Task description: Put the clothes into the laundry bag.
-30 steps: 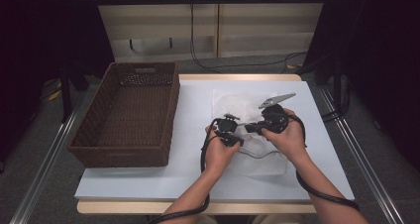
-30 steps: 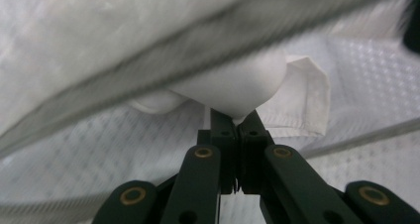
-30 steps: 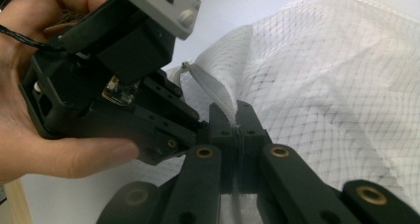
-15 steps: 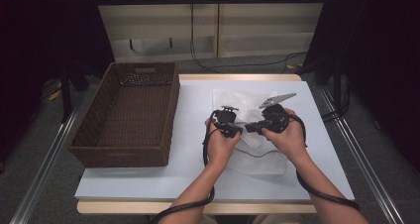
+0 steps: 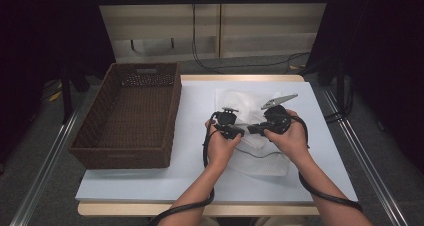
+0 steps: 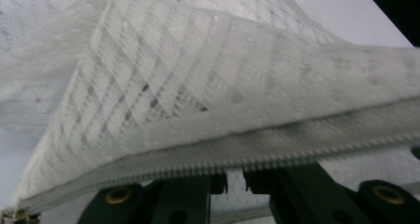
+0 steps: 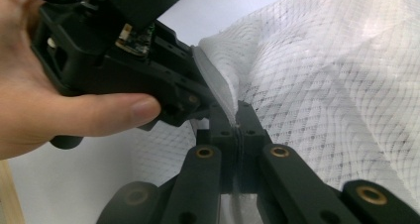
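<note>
Both hands meet over the white mesh zippered laundry bag [image 5: 250,136]. Right gripper [image 7: 237,130] clamps its edge; left gripper [image 6: 235,177] (jaws just parting, bag at 12 o'clock) stands slightly open.

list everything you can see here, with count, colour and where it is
mesh bag: 1, white, zip along one edge, middle of the table, lifted between both grippers
basket: 1, dark brown wicker, left end of the table
table: 1, pale top
left gripper: 1, black, jaws just opening, small gap, under the bag's zip edge
right gripper: 1, black, jaws shut on a fold of the bag
hands: 2, one on each gripper
</note>
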